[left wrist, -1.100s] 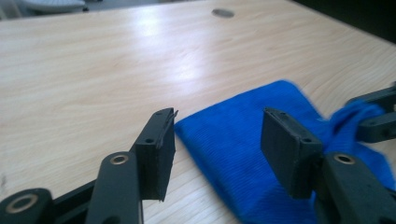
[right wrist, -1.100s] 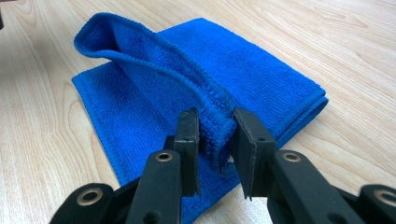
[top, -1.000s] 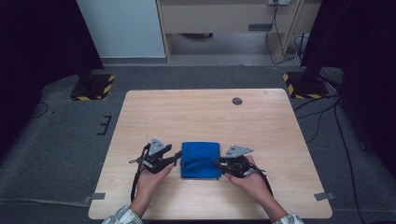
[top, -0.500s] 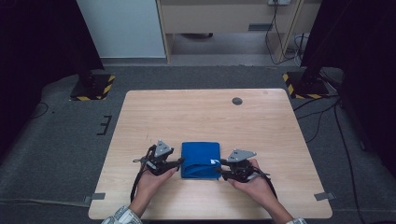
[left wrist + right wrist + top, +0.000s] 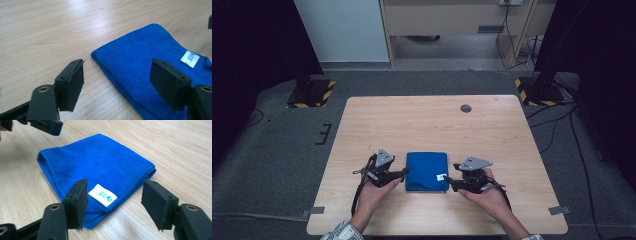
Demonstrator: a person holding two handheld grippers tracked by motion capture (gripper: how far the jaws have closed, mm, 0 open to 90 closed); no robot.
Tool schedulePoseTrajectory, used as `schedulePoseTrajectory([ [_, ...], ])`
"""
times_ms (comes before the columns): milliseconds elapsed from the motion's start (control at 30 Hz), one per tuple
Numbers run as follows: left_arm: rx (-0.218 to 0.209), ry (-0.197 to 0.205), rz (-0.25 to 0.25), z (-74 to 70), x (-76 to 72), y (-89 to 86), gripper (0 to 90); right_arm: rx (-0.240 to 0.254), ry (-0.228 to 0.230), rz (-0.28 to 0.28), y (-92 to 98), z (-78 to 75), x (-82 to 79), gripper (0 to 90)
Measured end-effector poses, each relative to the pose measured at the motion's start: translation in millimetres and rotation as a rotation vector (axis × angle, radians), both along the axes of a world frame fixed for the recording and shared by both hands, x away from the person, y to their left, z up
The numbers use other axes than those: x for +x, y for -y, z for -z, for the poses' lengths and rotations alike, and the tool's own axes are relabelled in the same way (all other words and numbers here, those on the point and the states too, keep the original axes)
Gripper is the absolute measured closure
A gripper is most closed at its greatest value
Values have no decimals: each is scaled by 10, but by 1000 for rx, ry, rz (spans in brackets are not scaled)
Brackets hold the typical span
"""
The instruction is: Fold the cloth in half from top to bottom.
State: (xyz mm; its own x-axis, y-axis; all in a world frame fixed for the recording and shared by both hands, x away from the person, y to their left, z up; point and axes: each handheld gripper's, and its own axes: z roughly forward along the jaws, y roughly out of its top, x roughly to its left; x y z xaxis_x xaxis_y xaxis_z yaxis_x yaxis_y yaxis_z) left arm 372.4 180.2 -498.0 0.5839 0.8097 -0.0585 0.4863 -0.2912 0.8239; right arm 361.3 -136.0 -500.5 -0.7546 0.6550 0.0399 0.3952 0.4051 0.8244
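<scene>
A folded blue cloth lies flat on the pale wood-grain table, toward the person's edge of it and well short of the small round dark grommet set in the far part of the top. The cloth is a soft, nubby microfibre, folded into a neat near-square with rounded, layered edges. A small white label with a teal mark sits on the corner of the cloth nearest the right gripper.

The left gripper is just beside the cloth's left edge, held in the person's left hand. Its jaws have just been opening and now stand well apart; in the left gripper view the flat, matte black rectangular pads frame the cloth's folded corner without pressing on it, one pad over bare wood, the other over the blue pile.

The right gripper is just beside the cloth's right edge near the labelled corner, held in the right hand. Its jaws have also just been opening and stand wide, holding nothing; in the right gripper view the labelled corner lies between the pads, untouched by them.

Each gripper carries a grey three-cornered plate on top and trails a black cable toward the person.
</scene>
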Motion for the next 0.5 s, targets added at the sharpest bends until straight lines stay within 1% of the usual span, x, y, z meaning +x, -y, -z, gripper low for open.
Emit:
schedulePoseTrajectory([
  [133, 0, -9, 2, 6, 17, -1, 229, -4, -1, 23, 9, 15, 55, 333],
  [233, 11, -13, 3, 6, 28, -7, 199, -2, 23, 57, 22, 15, 87, 267],
  [300, 6, -19, 3, 6, 34, -15, 171, 3, 25, 80, 37, 5, 112, 215],
  [367, 9, -17, 0, 3, 41, -21, 148, 7, 21, 95, 48, 3, 127, 186],
  [433, 23, -11, -2, 5, 49, -25, 121, -3, 27, 108, 66, 8, 140, 164],
  [500, 35, -11, -1, 13, 62, -32, 99, -19, 29, 147, 85, 25, 159, 134],
])
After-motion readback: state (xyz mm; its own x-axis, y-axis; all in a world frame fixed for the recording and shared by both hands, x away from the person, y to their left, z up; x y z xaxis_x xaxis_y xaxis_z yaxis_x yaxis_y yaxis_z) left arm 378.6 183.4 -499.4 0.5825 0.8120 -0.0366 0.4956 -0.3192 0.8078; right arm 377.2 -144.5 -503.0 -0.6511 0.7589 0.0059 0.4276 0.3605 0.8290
